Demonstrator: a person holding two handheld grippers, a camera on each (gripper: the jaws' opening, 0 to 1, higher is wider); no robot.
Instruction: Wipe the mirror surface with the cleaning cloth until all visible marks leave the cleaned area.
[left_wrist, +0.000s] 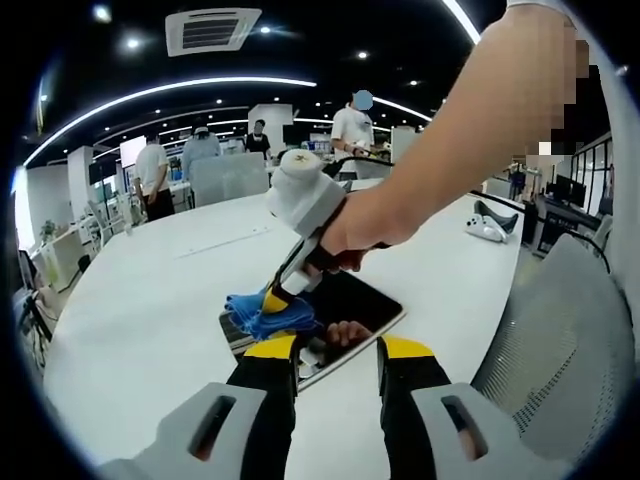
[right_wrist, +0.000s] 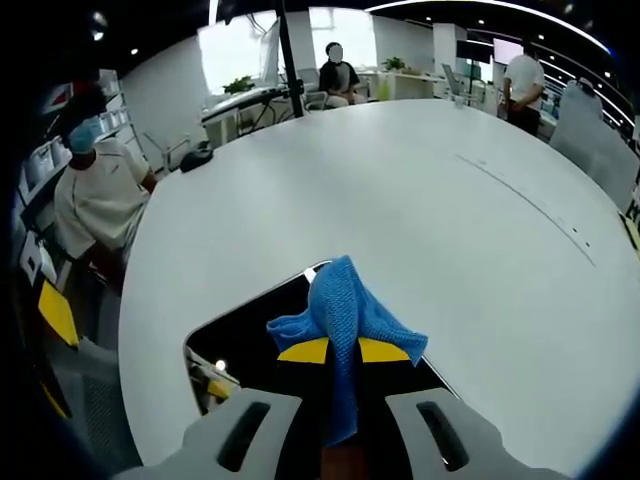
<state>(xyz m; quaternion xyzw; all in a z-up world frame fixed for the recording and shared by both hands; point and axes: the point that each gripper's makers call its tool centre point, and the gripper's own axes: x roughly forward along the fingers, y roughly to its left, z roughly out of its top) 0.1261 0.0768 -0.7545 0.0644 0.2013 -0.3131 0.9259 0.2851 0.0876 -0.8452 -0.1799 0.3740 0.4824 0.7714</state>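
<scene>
Yellow-tipped black jaws of the left gripper (left_wrist: 338, 352) rise from the bottom of the left gripper view, standing apart with nothing between them, just short of the near edge of the flat rectangular dark mirror (left_wrist: 352, 305) that lies on the large white round table (left_wrist: 150, 300). Beyond them the right gripper (left_wrist: 277, 296), held in a person's hand (left_wrist: 352, 230), presses a crumpled blue cleaning cloth (left_wrist: 262, 313) onto the left part of the mirror. In the right gripper view the same gripper's jaws are clamped on the cloth, which bunches up above the yellow tips and hangs down between them over the dark glass. Ceiling lights reflect in the mirror. A grey mesh chair (left_wrist: 560, 340) stands beside the table, and several people stand or sit at desks in the office behind.
</scene>
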